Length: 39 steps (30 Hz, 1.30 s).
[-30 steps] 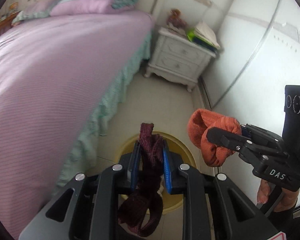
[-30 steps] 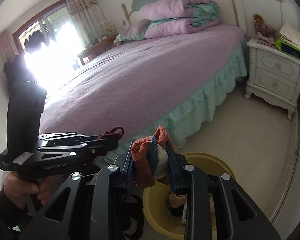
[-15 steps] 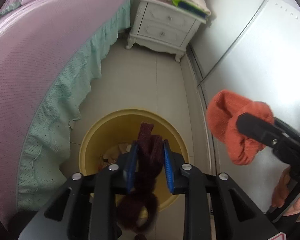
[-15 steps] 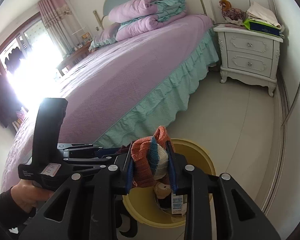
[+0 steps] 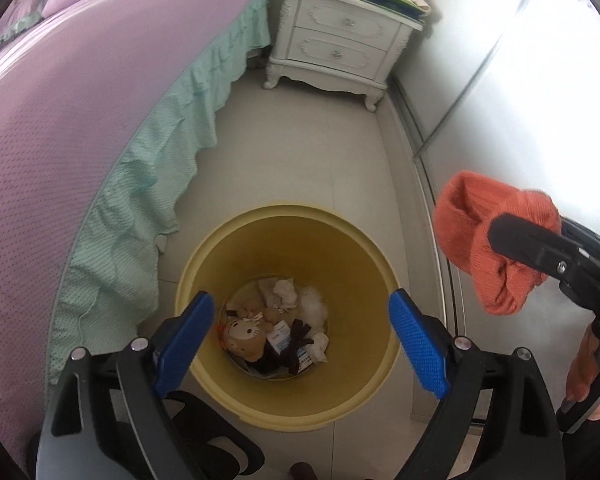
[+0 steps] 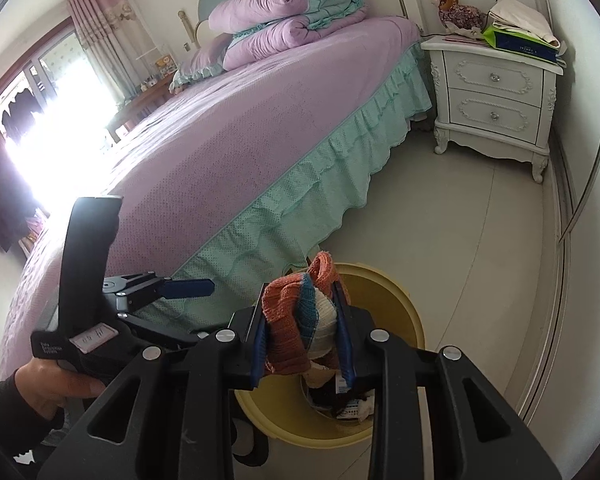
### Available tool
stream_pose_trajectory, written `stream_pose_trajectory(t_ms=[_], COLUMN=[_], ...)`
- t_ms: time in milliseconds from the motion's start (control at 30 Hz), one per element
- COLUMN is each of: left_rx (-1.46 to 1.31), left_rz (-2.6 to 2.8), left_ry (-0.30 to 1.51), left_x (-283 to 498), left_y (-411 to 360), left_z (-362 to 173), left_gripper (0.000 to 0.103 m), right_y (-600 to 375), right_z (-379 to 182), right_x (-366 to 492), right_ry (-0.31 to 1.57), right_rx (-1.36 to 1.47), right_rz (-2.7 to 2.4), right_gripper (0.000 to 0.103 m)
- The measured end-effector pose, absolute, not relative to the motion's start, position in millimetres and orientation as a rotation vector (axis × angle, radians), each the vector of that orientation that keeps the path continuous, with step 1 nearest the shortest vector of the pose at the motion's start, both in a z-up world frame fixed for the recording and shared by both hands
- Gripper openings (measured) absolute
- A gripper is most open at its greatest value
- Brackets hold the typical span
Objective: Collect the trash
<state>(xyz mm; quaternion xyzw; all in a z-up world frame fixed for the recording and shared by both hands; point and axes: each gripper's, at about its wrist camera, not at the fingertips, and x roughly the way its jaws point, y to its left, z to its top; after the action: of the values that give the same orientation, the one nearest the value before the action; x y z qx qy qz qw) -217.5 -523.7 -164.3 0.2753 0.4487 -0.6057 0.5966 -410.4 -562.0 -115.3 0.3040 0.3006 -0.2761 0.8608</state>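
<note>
A: Since a second ago the left tongs (image 5: 296,334) have come down over the yellow bin (image 5: 288,396), and the dark knit strip (image 5: 296,344) they pinched now lies inside it.

B: Their blue ribbed pads are opening, with nothing between them?

A: Yes. The right tongs (image 6: 302,338) are clamped on the orange knit hat (image 6: 296,320), soft and ribbed, held by the bin's smooth round rim for dropping.
</note>
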Motion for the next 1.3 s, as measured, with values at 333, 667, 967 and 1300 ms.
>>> stream_pose_trajectory(t_ms=[333,667,967,1300], left_rx=[0.618,0.602,0.606,0.576], left_rz=[-1.260,-1.237,-1.261,-1.273], left_ry=[0.993,1.011,1.021,0.979], left_x=[-174.8,-159.5,-166.0,-168.4], left_y=[-504.3,-495.5,-498.7,-489.3], left_z=[-153.6,-156.9,-161.3,-145.0], left_gripper=[0.090,0.090,0.090,0.090], right_y=[-557.5,-556.2,-555.8,-549.7], right_z=[-127.9,-151.3,-154.9,-139.0], right_x=[-385.5,-360.3,-366.1,-366.3], right_ry=[0.709,0.820,0.838,0.813], right_rx=[0.602,0.573,0.583,0.550], right_rz=[-0.551,-0.574,-0.574,-0.582], right_gripper=[0.029,0.062,0.062,0.062])
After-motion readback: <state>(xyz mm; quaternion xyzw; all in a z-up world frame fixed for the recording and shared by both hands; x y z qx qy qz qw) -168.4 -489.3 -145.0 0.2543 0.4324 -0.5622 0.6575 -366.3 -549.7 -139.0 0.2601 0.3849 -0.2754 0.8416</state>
